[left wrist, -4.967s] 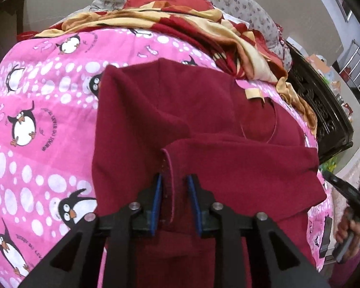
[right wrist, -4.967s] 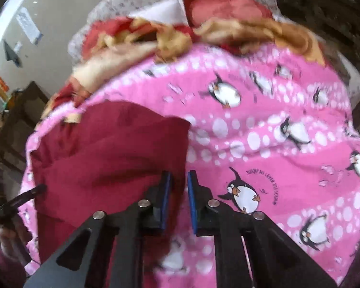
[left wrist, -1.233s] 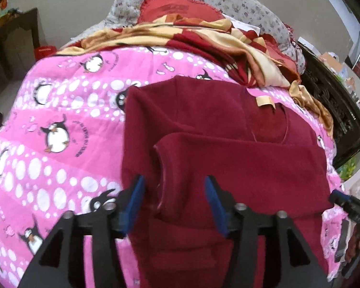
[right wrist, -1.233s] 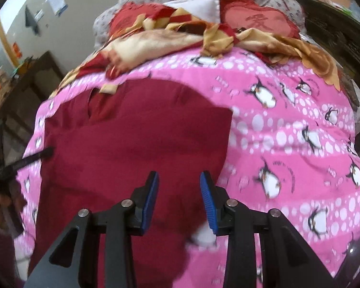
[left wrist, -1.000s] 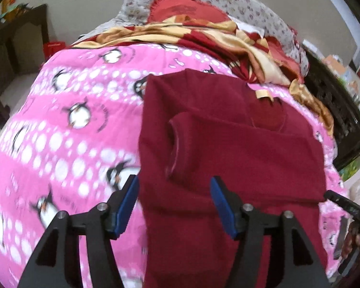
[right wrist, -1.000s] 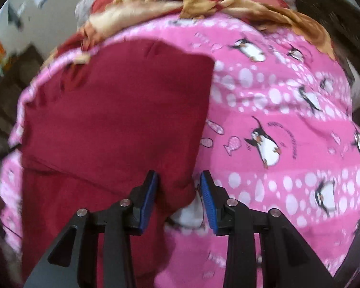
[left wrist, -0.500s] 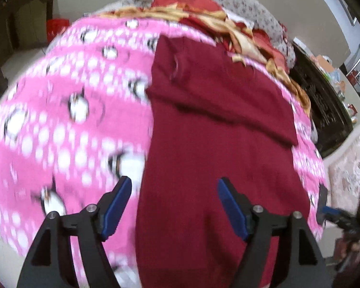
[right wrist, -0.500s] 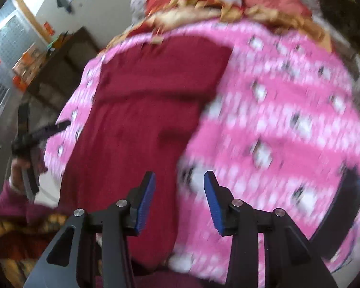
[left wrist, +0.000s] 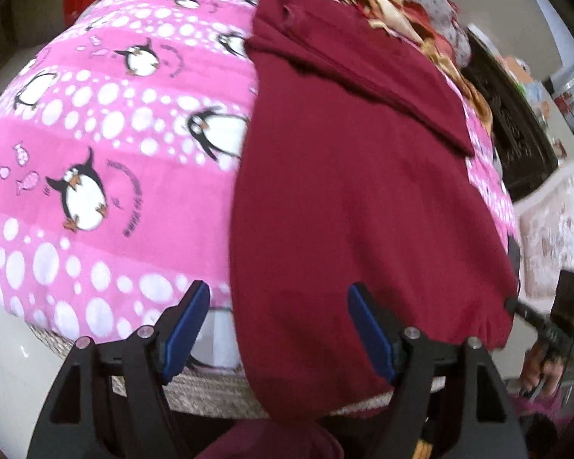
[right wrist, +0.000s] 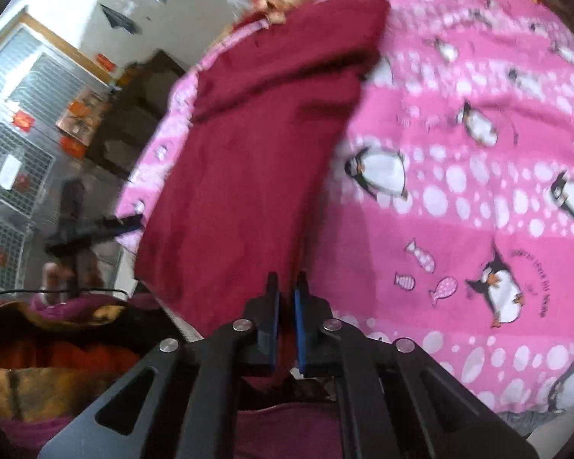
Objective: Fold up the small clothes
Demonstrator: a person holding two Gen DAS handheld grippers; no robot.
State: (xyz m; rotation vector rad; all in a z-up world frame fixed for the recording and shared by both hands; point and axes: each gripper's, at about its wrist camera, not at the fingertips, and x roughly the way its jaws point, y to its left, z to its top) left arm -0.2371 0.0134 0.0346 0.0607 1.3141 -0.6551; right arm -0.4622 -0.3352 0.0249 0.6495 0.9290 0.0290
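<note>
A dark red garment (left wrist: 348,176) lies lengthwise on the pink penguin blanket (left wrist: 107,145), its far sleeves folded across the chest. Its near hem hangs over the bed's front edge. My left gripper (left wrist: 279,321) is open wide, its blue pads straddling the hem's left corner without touching it. In the right wrist view the same garment (right wrist: 256,145) runs away from me, and my right gripper (right wrist: 285,306) is shut on its near right hem corner. The left gripper shows at the far left of the right wrist view (right wrist: 84,225), blurred.
A crumpled red and yellow cloth (left wrist: 409,11) and pillows lie at the head of the bed. A dark carved headboard or cabinet (left wrist: 516,114) stands at the right. The bed's woven edge (left wrist: 195,386) is just below the left gripper. Shelves and wire racks (right wrist: 15,122) stand beyond.
Both grippers have pulled back from the folded sleeves to the near hem at the bed's edge. The right gripper has shut on the hem corner; the left has opened wider.
</note>
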